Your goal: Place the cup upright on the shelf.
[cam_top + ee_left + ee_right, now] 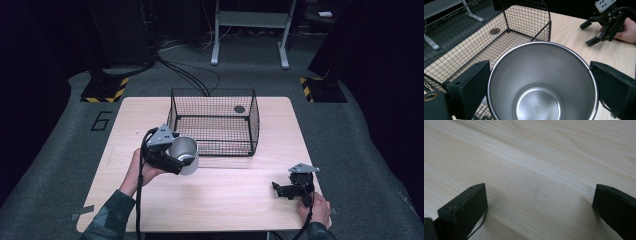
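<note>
The left gripper [176, 159] held a steel cup [184, 155] by its outer wall, one jaw on each side, just near and left of the wire basket [215, 120], its open mouth tilted toward the camera. It probably hung clear of the table [240, 195], though that was hard to judge. The right gripper [286, 190] rested wide and empty at the near right, well apart from the basket.
</note>
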Demonstrator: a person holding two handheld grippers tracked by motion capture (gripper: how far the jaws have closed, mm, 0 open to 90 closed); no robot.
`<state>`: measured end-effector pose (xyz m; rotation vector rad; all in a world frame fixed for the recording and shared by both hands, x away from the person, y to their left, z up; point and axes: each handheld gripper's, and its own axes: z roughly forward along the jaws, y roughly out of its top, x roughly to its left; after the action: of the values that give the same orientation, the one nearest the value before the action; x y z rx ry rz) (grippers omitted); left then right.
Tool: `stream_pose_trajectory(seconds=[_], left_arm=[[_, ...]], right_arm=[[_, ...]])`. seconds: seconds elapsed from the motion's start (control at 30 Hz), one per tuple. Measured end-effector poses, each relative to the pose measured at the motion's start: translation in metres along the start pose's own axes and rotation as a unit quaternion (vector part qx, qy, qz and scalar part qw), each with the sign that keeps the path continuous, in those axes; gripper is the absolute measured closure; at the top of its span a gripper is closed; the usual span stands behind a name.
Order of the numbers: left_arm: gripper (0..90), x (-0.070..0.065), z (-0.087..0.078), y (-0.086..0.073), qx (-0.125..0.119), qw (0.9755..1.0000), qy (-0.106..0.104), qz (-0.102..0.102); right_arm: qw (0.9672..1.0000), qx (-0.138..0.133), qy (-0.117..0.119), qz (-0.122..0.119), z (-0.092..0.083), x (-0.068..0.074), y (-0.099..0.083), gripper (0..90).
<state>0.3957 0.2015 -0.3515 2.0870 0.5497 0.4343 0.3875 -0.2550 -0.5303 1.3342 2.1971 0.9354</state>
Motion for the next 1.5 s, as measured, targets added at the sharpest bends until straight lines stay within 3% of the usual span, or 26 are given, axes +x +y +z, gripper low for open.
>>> stream_pose_trajectory(seconds=[0.73,1.5], left_arm=[[6.3,0.017,0.020,0.027,-0.004,1.0000,0.002,0.008],[6.3,0.037,0.041,0.046,-0.005,0.9999,0.016,-0.001]], right_arm=[[1.0000,0.001,0.000,-0.001,0.000,0.000,0.000,0.0],[1.0000,0.000,0.000,0.000,0.000,0.000,0.000,0.0]])
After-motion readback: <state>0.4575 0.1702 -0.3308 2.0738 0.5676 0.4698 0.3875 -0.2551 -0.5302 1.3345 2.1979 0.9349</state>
